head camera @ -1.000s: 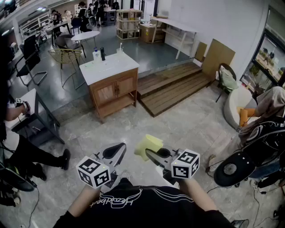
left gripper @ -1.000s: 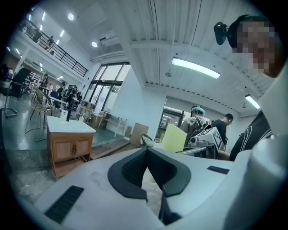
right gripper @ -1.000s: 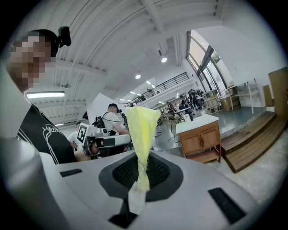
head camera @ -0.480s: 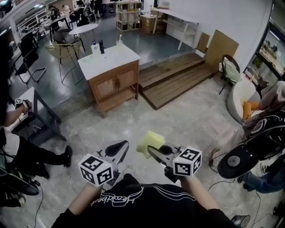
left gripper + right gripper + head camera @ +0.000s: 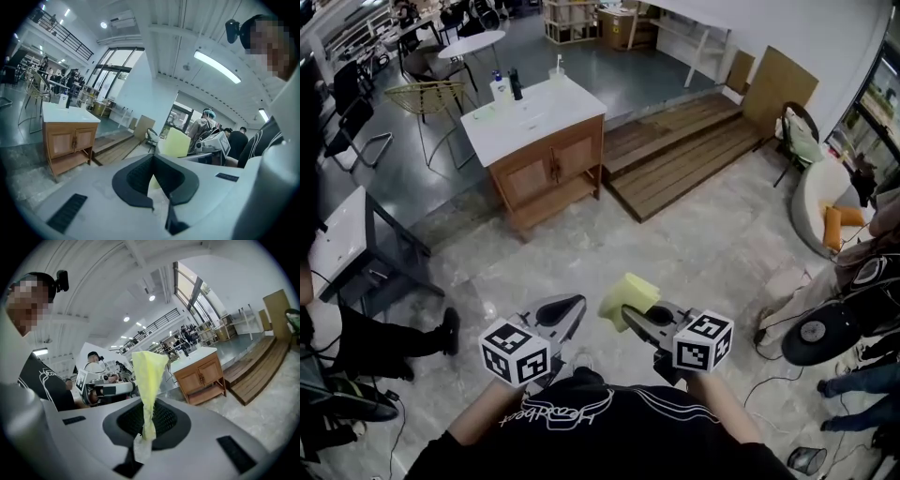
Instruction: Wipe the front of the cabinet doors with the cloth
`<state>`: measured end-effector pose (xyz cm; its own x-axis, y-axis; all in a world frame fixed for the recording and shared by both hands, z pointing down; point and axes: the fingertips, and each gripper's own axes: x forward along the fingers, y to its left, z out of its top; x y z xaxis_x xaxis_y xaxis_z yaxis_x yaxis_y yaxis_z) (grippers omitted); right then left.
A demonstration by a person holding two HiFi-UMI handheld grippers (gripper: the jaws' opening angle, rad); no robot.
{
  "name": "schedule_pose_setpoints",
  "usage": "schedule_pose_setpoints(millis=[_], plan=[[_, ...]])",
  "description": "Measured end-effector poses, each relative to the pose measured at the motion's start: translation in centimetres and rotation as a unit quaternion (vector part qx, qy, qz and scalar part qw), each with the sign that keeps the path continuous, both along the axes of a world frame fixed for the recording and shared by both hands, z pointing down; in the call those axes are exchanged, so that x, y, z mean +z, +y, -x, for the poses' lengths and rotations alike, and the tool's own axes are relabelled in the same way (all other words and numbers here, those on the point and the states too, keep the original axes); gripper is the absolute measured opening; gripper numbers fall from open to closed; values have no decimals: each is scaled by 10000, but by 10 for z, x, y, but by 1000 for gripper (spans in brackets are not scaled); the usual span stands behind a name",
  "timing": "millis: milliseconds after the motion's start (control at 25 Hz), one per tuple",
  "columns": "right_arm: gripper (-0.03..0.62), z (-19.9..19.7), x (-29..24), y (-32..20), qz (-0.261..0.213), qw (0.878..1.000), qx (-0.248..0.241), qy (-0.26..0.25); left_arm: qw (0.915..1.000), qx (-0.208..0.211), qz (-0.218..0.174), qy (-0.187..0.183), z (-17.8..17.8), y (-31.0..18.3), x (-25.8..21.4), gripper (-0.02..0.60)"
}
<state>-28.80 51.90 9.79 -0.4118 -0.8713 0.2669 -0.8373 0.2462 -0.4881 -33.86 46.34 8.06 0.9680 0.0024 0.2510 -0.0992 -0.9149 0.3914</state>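
A wooden cabinet [image 5: 579, 115] with a white top stands well apart from the person, ahead and slightly left of both grippers. Its two doors [image 5: 551, 172] face them. Out from the cabinet front, the right gripper [image 5: 631, 316] is clamped on the yellow cloth [image 5: 627, 292], which stands upright. The left gripper [image 5: 570, 307] is closed and empty, and seems about equally far from the cabinet.

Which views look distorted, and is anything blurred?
Both gripper views: strong fisheye bending, dark rounded corners. Right gripper view: the yellow cloth looks sharp. Head view: even light, and the wooden white-topped cabinet is clear.
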Motion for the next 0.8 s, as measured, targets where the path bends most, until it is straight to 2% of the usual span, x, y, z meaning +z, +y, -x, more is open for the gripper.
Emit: schedule_pose_setpoints(millis=[160, 400, 520, 800], plan=[[40, -8, -1, -43, 122, 9998, 107, 93, 9999, 51, 108, 13, -10, -48, 1, 6], [40, -19, 1, -85, 291, 9986, 335, 297, 9995, 116, 39, 290, -24, -101, -1, 6], [40, -26, 9, -101, 393, 9980, 360, 326, 9995, 185, 75, 254, -32, -117, 7, 6], [40, -63, 18, -143, 388, 9985, 197, 344, 9998, 29, 153, 79, -65, -155, 25, 6]])
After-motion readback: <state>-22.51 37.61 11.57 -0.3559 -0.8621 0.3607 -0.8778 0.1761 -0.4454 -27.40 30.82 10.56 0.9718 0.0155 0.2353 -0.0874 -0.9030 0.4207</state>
